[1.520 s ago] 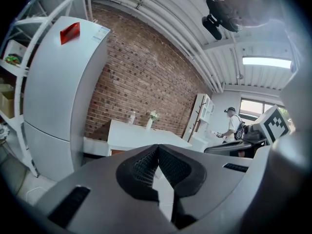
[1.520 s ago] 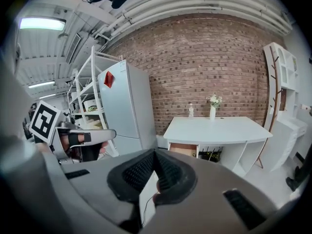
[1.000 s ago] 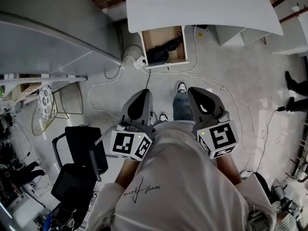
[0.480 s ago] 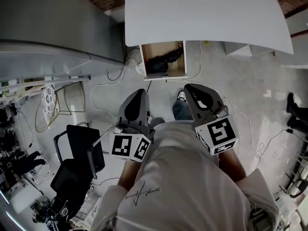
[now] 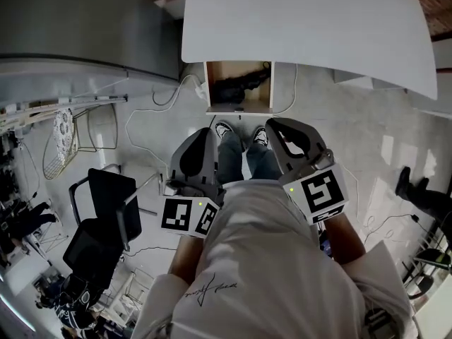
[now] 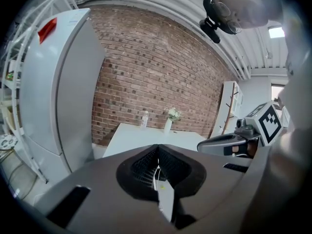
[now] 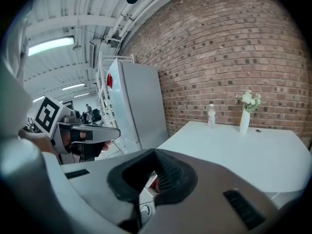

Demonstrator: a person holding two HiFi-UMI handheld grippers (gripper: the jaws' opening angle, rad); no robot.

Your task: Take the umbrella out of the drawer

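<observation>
Now that the person has stepped closer, the open drawer (image 5: 209, 83) under the counter (image 5: 304, 20) sits just beyond the shoes (image 5: 224, 128), so a reach looks possible soon. The umbrella (image 5: 236, 87) lies dark inside it, untouched. The left tongs (image 5: 206, 134) and right tongs (image 5: 277, 124) are both closed, empty and short of it. Only the head view shows the drawer; the gripper views add a bottle (image 7: 210, 115) and vase (image 7: 245, 120) on top.

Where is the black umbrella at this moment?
In the head view, the black folded umbrella lies inside the open wooden drawer at top centre, under the near edge of the white table, just beyond the person's shoes.
</observation>
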